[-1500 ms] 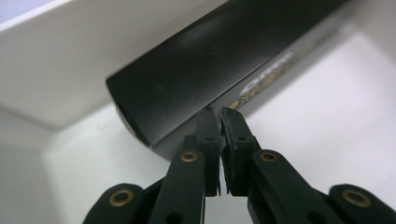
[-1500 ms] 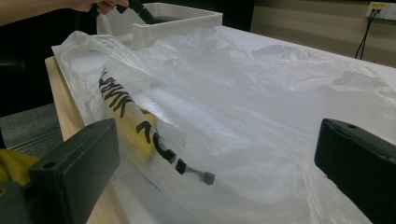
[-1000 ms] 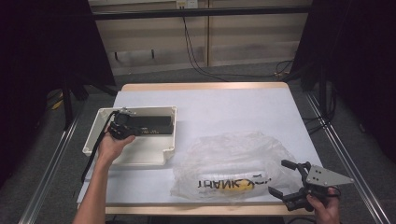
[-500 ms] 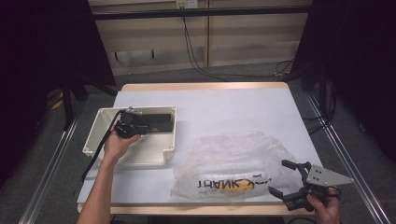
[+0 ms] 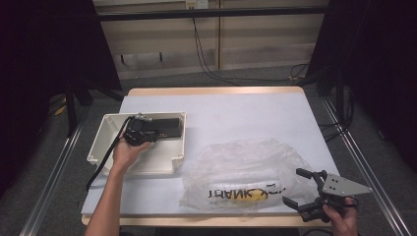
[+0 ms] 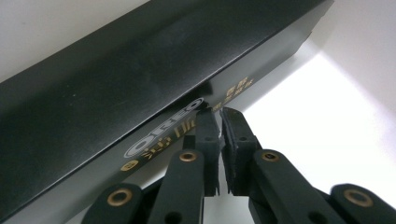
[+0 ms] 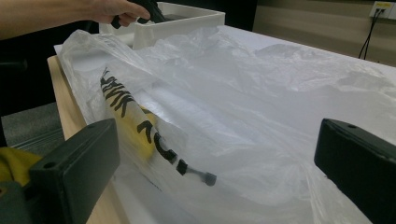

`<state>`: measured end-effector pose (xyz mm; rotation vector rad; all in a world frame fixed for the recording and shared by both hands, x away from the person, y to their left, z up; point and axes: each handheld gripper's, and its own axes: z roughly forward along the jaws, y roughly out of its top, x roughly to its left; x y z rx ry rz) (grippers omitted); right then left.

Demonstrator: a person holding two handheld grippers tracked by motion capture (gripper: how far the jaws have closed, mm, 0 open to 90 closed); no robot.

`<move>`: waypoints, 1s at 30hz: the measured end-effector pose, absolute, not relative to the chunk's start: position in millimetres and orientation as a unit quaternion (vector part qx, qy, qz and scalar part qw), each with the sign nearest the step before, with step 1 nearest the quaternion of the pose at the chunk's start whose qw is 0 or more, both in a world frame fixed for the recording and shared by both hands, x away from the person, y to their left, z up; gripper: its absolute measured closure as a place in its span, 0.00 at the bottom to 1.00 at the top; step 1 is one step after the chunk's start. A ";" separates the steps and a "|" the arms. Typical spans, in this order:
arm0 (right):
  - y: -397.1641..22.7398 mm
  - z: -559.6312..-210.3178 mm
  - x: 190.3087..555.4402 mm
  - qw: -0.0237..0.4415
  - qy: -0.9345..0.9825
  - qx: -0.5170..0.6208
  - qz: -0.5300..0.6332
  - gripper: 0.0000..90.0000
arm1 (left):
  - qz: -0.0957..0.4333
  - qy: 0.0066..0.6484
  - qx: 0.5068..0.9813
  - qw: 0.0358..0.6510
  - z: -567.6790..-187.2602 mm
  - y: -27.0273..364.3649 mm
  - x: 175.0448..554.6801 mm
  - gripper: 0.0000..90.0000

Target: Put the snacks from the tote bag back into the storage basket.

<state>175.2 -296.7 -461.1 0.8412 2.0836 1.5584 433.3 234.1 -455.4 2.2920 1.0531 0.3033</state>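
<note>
Nearest the person, at the table's front right corner, the right tongs (image 5: 301, 189) are held just off the table edge with their jaws spread wide, nothing between them. They point toward the clear plastic bag (image 5: 248, 172), which lies crumpled on the white table (image 5: 246, 118) right in front of them. In the right gripper view the spread right tongs (image 7: 219, 163) frame the bag (image 7: 243, 107) from close by; black lettering (image 7: 140, 126) runs along its near side over a patch of yellow. What lies inside the bag cannot be made out through the folds, apart from that yellow patch.

Farther back and to the left sits a white plastic bin (image 5: 105, 142), open at the top, its long side running across the table. Inside it, along the far wall, lies a black box (image 5: 167, 129), flat and long, with its long axis left to right, parallel to the bin's far wall. The person's left hand (image 5: 127, 150) reaches into the bin and holds the left tongs (image 5: 152, 132) at the box's left part. In the left gripper view the left tongs (image 6: 219, 112) are pressed together, their tips against the lower edge of the black box (image 6: 140, 79), beside the printed gold and white lettering. Whether they pinch any of the box itself I cannot tell. The bin's pale floor (image 6: 322, 116) shows bright beside the box.
</note>
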 end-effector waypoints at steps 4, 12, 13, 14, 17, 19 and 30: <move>-300.3 -461.3 177.2 0.204 0.740 0.306 0.563 0.00 | 0.114 0.393 0.863 0.297 -450.3 237.1 431.3 0.91; -298.9 -461.1 181.4 0.200 0.743 0.302 0.563 0.00 | 0.127 0.376 0.859 0.323 -429.2 246.0 409.8 0.74; -298.2 -460.8 180.8 0.200 0.742 0.303 0.564 0.00 | 0.133 0.372 0.859 0.325 -427.5 247.9 407.6 0.71; -298.3 -460.4 180.2 0.199 0.743 0.301 0.563 0.00 | 0.134 0.371 0.858 0.330 -424.8 250.3 404.7 0.67; -297.2 -460.0 178.8 0.199 0.742 0.302 0.565 0.00 | 0.152 0.363 0.849 0.353 -416.7 255.6 394.8 0.53; -297.0 -458.8 177.3 0.204 0.742 0.302 0.563 0.00 | 0.156 0.362 0.842 0.368 -413.0 258.1 389.6 0.38; -294.2 -457.5 177.8 0.208 0.741 0.301 0.562 0.00 | 0.195 0.360 0.813 0.413 -386.1 288.7 362.9 0.09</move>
